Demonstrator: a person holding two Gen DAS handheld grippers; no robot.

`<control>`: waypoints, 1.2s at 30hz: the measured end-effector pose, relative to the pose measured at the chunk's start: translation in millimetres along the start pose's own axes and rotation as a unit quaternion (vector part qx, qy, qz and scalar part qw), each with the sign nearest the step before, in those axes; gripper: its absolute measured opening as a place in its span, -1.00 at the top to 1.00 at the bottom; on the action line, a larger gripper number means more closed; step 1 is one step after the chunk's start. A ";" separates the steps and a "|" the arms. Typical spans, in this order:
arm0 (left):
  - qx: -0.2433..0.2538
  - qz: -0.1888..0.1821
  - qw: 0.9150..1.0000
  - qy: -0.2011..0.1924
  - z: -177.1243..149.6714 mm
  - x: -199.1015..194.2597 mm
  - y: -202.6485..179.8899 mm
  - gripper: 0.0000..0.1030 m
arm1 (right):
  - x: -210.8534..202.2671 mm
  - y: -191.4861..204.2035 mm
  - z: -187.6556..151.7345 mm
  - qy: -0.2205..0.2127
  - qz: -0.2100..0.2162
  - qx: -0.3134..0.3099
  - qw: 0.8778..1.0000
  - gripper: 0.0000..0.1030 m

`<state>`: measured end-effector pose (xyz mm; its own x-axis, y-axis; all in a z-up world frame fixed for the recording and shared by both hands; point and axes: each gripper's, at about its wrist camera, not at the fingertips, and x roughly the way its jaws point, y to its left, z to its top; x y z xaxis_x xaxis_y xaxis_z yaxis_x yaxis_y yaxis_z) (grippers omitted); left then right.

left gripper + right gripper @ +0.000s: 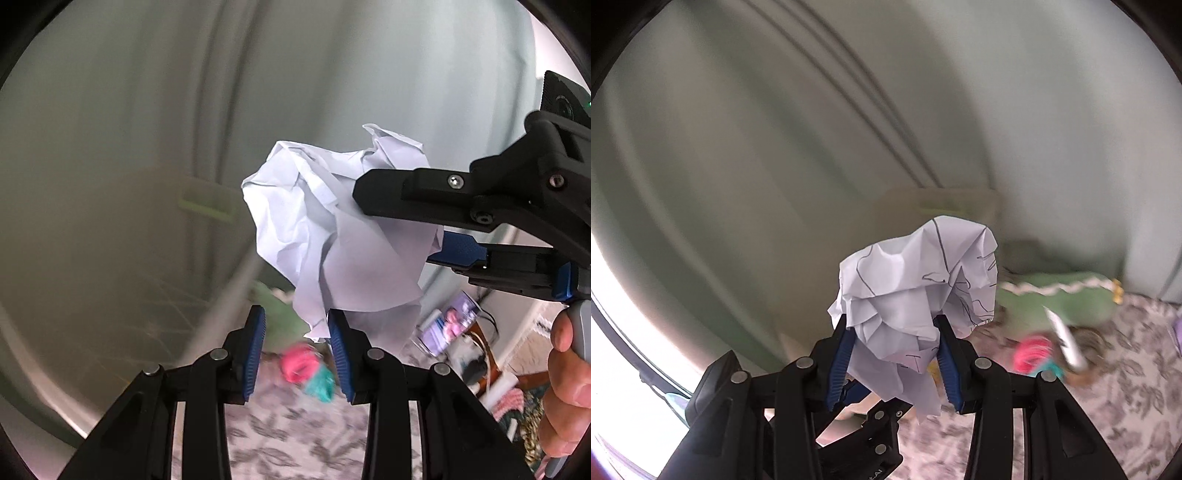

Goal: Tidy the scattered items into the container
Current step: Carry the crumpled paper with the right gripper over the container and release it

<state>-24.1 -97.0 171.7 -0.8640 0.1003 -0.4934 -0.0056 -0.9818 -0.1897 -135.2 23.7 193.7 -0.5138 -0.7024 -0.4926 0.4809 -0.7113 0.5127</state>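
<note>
My right gripper (894, 328) is shut on a crumpled ball of white paper (916, 280) with pen lines on it, held up in the air. In the left wrist view the same paper (314, 221) hangs in the right gripper (399, 225), which reaches in from the right. My left gripper (295, 350) stands open just below the paper, with nothing between its fingers. A pale, blurred container with a handle slot (945, 201) stands against the wall behind the paper; it also shows in the left wrist view (207, 203). A pink and teal bundle (1034, 354) lies on the carpet.
A green cloth with white zigzag trim (1060, 299) and a white stick-like thing (1067, 339) lie on the flowered carpet (1126, 387) by the grey-green wall (775, 129). A person's hand (565, 387) holds the right gripper's handle. Clutter (450, 321) sits at the right.
</note>
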 end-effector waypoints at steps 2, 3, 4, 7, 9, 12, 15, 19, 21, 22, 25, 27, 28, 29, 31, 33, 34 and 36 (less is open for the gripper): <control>-0.006 0.012 1.000 -0.004 5.9 -4.9 13.4 0.30 | 10.6 11.3 6.0 0.002 0.012 -0.004 1.000 0.09; -0.007 0.018 1.000 -0.004 7.4 -5.8 18.5 0.30 | 17.4 15.1 8.2 0.006 0.017 -0.004 1.000 0.09; -0.009 0.026 1.000 -0.003 8.5 -6.0 24.4 0.30 | 25.0 18.8 10.5 0.010 0.022 -0.003 1.000 0.09; -0.014 0.048 0.999 0.002 10.2 -5.3 42.0 0.29 | 51.3 29.4 15.3 0.028 0.036 0.001 0.999 0.09; -0.017 0.061 0.998 0.009 8.7 -2.3 52.1 0.28 | 65.9 33.1 16.3 0.039 0.038 0.003 0.999 0.09; -0.022 0.077 0.997 0.017 6.4 2.1 65.2 0.28 | 84.3 33.5 15.2 0.056 0.039 0.008 0.998 0.09; -0.029 0.091 0.995 0.028 3.3 8.9 76.9 0.26 | 104.8 34.3 15.1 0.075 0.042 0.017 0.996 0.09; -0.040 0.106 0.993 0.038 -0.7 17.0 88.7 0.10 | 128.2 35.9 14.7 0.092 0.036 0.019 0.995 0.10; -0.045 0.108 0.992 0.043 -2.9 21.7 92.0 0.10 | 136.5 36.1 14.1 0.097 0.036 0.021 0.994 0.10; -0.047 0.110 0.992 0.045 -4.1 24.0 93.1 0.10 | 141.3 35.8 13.4 0.100 0.034 0.021 0.994 0.09; -0.053 0.116 0.991 0.051 -7.7 30.1 95.7 0.10 | 156.9 34.3 10.5 0.113 0.029 0.022 0.993 0.09; -0.055 0.120 0.990 0.056 -10.1 34.1 97.0 0.07 | 163.7 33.1 9.3 0.118 0.028 0.024 0.992 0.10; -0.049 0.124 0.989 0.057 -10.9 35.7 95.4 0.04 | 167.3 32.0 8.7 0.121 0.029 0.028 0.992 0.10; -0.044 0.128 0.989 0.058 -11.6 37.3 93.8 0.04 | 170.3 31.8 7.6 0.124 0.029 0.030 0.991 0.10; -0.037 0.133 0.989 0.061 -12.7 40.4 90.2 0.03 | 178.4 31.8 6.4 0.128 0.028 0.031 0.991 0.09; -0.032 0.140 0.988 0.063 -13.8 43.9 86.4 0.02 | 183.3 31.5 6.3 0.129 0.026 0.032 0.991 0.09; -0.030 0.144 0.987 0.064 -14.4 45.8 84.4 -0.03 | 184.8 31.3 6.3 0.130 0.025 0.033 0.991 0.09; -0.026 0.153 0.986 0.064 -15.6 49.7 80.4 -0.10 | 185.6 33.9 5.6 0.129 0.020 0.032 0.991 0.06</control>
<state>-59.6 -168.5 118.6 -0.7507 -0.1758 -0.6368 0.2740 -0.9600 -0.0581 -218.2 -130.6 123.6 -0.2929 -0.7191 -0.6302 0.4469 -0.6857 0.5746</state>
